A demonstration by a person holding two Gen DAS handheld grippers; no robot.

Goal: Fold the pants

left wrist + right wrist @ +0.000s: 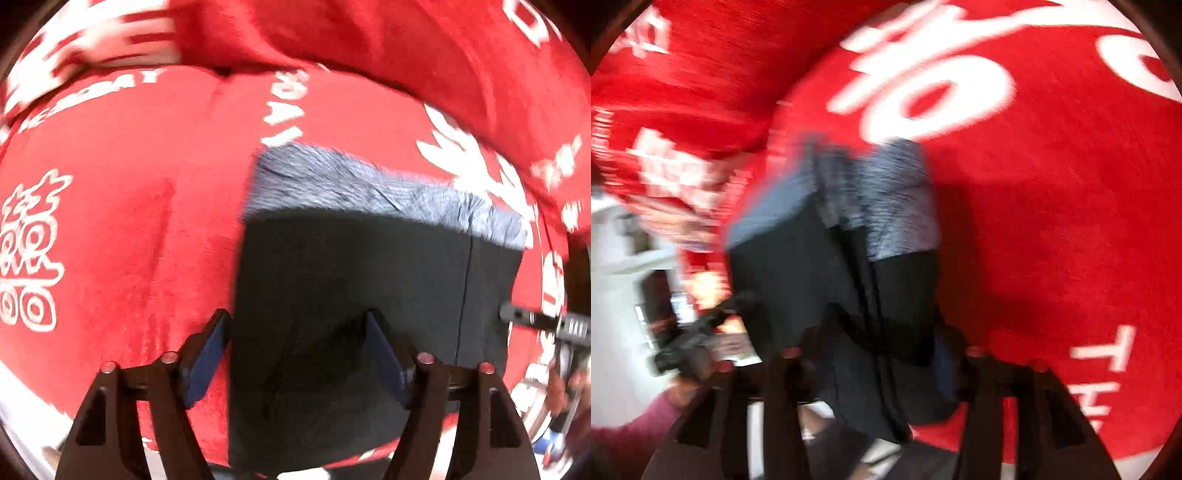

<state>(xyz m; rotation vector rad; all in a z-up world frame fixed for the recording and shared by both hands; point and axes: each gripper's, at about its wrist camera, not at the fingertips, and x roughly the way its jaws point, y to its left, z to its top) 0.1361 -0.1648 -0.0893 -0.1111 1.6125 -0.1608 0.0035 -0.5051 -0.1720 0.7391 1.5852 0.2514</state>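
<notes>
The pants (351, 288) are a black folded rectangle with a grey waistband (369, 188) along the far edge, lying on a red blanket (129, 203). My left gripper (297, 332) hovers over the near left part, jaws wide and empty; one finger stands past the pants' left edge. In the blurred right wrist view the pants (790, 266) and waistband (897, 206) run up from my right gripper (871, 354). Its jaws stand apart with black cloth seen between them, and no pad visibly presses on it. The right gripper's tip (517, 315) also shows at the pants' right edge.
The red blanket (1052, 221) with white lettering covers the whole surface and rises in a bulky fold (406, 48) behind the pants. A white floor or wall (617, 295) shows past the blanket's edge. A maroon sleeve (628, 428) is at the lower left.
</notes>
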